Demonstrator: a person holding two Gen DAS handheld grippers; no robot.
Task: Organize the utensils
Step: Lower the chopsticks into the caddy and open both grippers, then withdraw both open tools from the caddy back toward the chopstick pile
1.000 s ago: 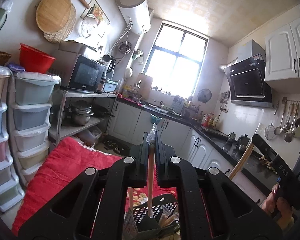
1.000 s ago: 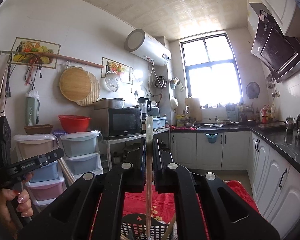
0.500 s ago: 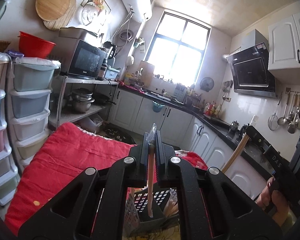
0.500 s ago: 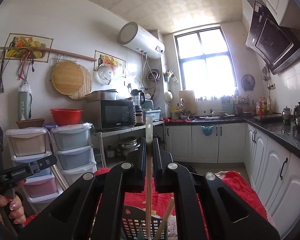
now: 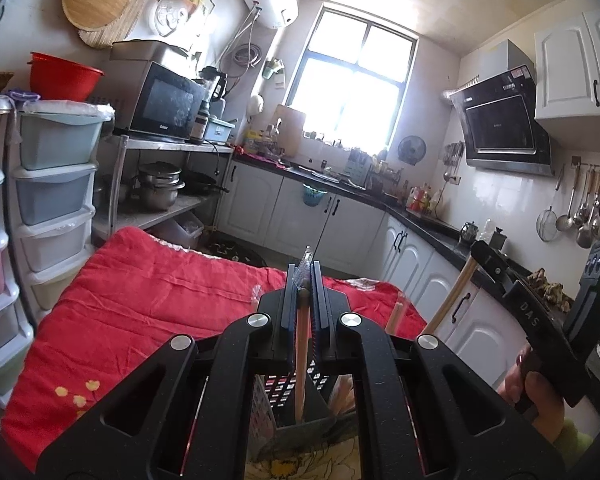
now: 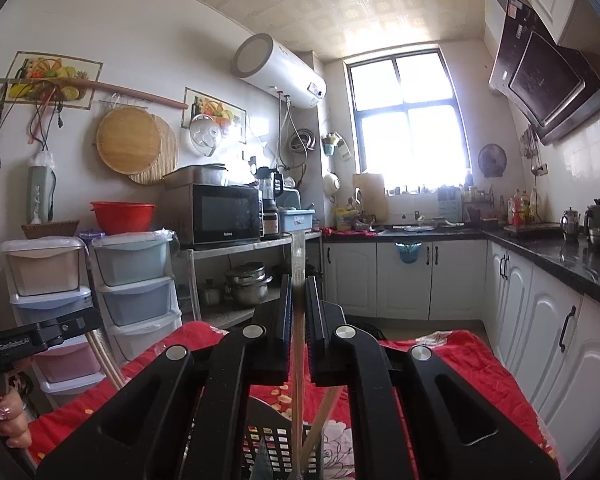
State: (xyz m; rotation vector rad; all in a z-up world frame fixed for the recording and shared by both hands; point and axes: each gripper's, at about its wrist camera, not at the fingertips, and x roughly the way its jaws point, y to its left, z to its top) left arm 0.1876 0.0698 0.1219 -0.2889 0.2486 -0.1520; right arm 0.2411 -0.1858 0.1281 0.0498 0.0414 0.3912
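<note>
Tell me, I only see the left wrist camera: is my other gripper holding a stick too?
Observer: Yes. The right gripper is shut on a pale stick that runs down toward the basket.
Operator: Can you see my left hand?
Observer: Yes, the left hand shows low at the picture's left edge, fingers curled around a handle.
Operator: Anything on the wall I can't see?
Observer: A fruit picture hangs far left, above a rail.

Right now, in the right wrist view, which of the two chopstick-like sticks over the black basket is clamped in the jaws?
The upright stick, running straight between the shut jaws; the other stick leans to its right, unclamped there.
</note>
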